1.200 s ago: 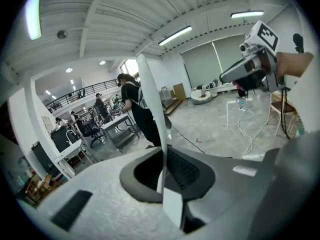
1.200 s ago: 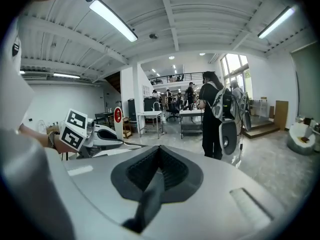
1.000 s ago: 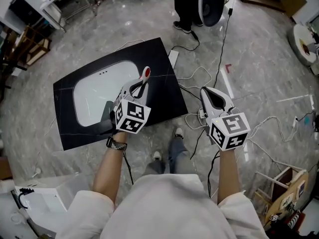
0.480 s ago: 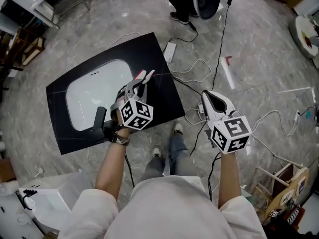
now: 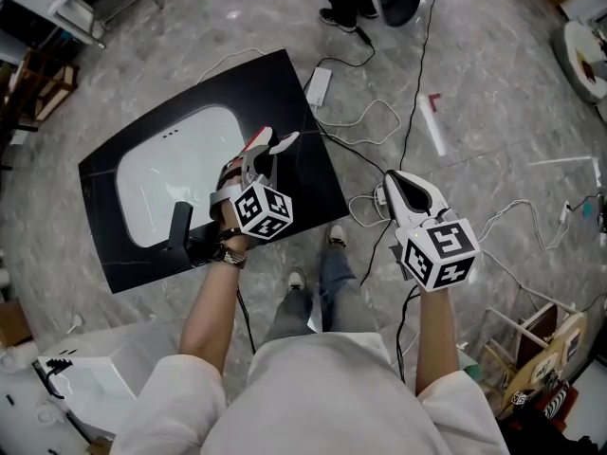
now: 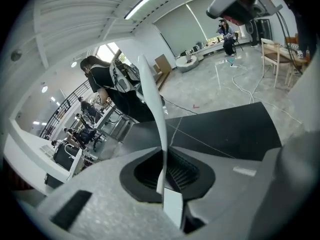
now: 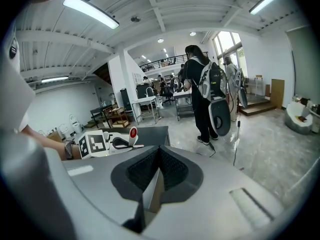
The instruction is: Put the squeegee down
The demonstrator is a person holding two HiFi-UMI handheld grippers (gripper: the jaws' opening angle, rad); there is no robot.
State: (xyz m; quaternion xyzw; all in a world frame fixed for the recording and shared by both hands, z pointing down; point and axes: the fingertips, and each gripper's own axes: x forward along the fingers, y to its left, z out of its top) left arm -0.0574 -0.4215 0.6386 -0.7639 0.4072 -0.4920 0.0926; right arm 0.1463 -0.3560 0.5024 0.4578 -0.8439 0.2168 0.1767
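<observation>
Squeegee (image 6: 152, 99): one, clamped in the left gripper (image 5: 264, 150) over one black panel (image 5: 308, 173).

Bright o/h strip lights (image 7: 90, 11), fisheye edges, sharp

The person wears a white short-sleeved shirt (image 5: 313, 396), grey-blue trousers (image 5: 334, 287) and pale shoes (image 5: 337, 236), with a dark beaded band (image 5: 228, 255) round the left wrist. The left gripper (image 5: 267, 150) and the right gripper (image 5: 398, 186) have smooth white-grey shells, and each has a black ribbed recess round its jaws. Each carries a white cube with black square markers, the left cube (image 5: 262, 210) smaller in the head view than the right cube (image 5: 438, 252). A thin black cable (image 5: 245, 316) runs back from the left gripper
</observation>
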